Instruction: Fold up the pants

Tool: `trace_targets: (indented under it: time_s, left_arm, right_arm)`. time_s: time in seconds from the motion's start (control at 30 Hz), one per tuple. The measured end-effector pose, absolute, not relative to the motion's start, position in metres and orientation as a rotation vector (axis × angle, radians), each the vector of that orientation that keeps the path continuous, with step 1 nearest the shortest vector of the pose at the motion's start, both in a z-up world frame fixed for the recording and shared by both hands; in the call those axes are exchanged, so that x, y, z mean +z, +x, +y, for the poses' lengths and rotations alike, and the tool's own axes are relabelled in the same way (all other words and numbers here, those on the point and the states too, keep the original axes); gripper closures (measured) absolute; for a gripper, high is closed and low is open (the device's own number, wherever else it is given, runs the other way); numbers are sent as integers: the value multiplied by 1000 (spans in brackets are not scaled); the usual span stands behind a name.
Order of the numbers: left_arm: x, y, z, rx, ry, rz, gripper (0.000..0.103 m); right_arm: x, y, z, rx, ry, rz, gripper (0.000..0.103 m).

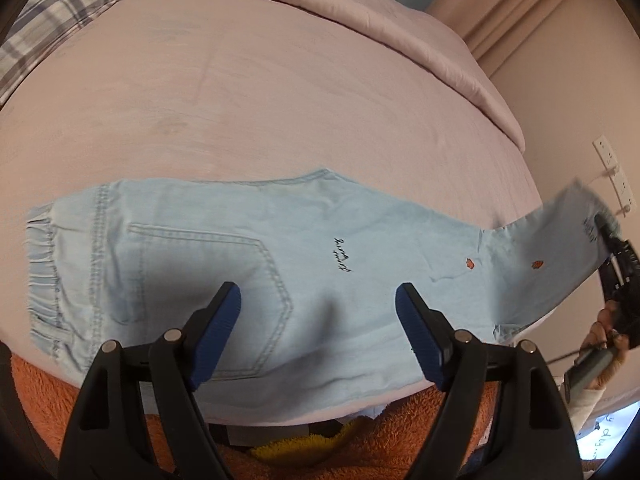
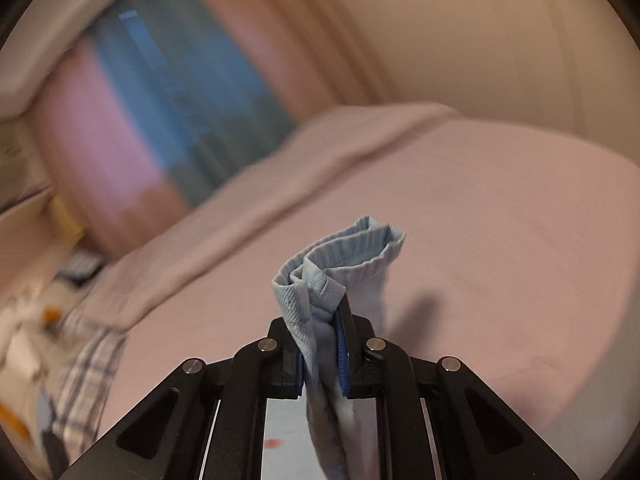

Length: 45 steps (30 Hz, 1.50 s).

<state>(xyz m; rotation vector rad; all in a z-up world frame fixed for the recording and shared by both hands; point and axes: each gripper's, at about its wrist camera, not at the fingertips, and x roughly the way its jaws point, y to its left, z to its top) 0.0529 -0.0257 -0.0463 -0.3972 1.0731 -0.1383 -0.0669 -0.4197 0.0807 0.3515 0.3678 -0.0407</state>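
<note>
Light blue denim pants [image 1: 248, 248] lie folded lengthwise across the bed's near edge, waistband [image 1: 44, 272] at left, back pocket up, legs running right. My left gripper [image 1: 318, 300] is open and empty, hovering above the seat and thigh area. My right gripper [image 2: 320, 344] is shut on the bunched leg cuff [image 2: 340, 256] and holds it lifted off the bed. In the left wrist view the right gripper [image 1: 610, 240] shows at the far right with the leg end [image 1: 560, 240] raised.
The pink bed sheet [image 1: 260, 92] stretches beyond the pants. A folded pink duvet [image 1: 360, 8] lies along the far side. A plaid pillow [image 1: 52, 20] sits at far left. An orange fuzzy fabric [image 1: 360, 440] is below the bed's near edge. A wall with sockets [image 1: 612, 172] is right.
</note>
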Motion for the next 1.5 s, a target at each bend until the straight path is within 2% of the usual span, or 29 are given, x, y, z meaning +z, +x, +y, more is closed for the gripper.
trace_targets:
  time_s: [0.1,0.23,0.43,0.57,0.73,0.77,0.83,0.87,0.9,1.03,1.3,1.33,1.37,1.4,1.5]
  left_arm:
    - [-44,47,-15,-109,-397,1052,23]
    - [-46,42,0,-79,-422,1043,23]
    - [-60,37,16,-27,-435,1081,23]
    - [-63,37,19,-17,-435,1093,23]
    - [-65,41,17,-35,-443,1102,23]
    - [-66,44,16,-44,-445,1104,23]
    - [-66,50,9,-66,-448,1107,23]
    - [-65,53,6,-85,-452,1108,23]
    - [-65,56,3,-103,-458,1109,22]
    - [-69,70,-14,-189,-467,1112,20]
    - [-84,97,-57,-220,-363,1149,19]
    - [-83,96,-58,-221,-361,1148,20]
    - [-83,96,-58,-238,-368,1151,29]
    - [-83,95,-59,-271,-391,1166,32]
    - [-88,94,-60,-343,-458,1189,32]
  right_arm:
    - [89,-58,-356,110,258,384,89]
    - [74,-17,-279,329,190,482,89]
    - [-2,5,-189,399,13,677,89]
    - [-60,9,-164,388,-87,830,89]
    - [-80,18,-171,372,-105,945,89]
    - [-77,17,-173,382,-104,949,85]
    - [-69,16,-179,407,-85,965,67]
    - [-63,14,-184,425,-48,967,53]
    - [-60,12,-187,438,-22,960,48]
    - [-45,2,-209,460,61,952,48]
    - [-49,1,-267,84,50,918,48]
    - [-50,0,-274,60,65,920,48]
    - [-51,-1,-281,39,87,927,48]
    - [-52,-1,-287,20,115,933,48]
    - [-53,-4,-301,-6,168,928,48]
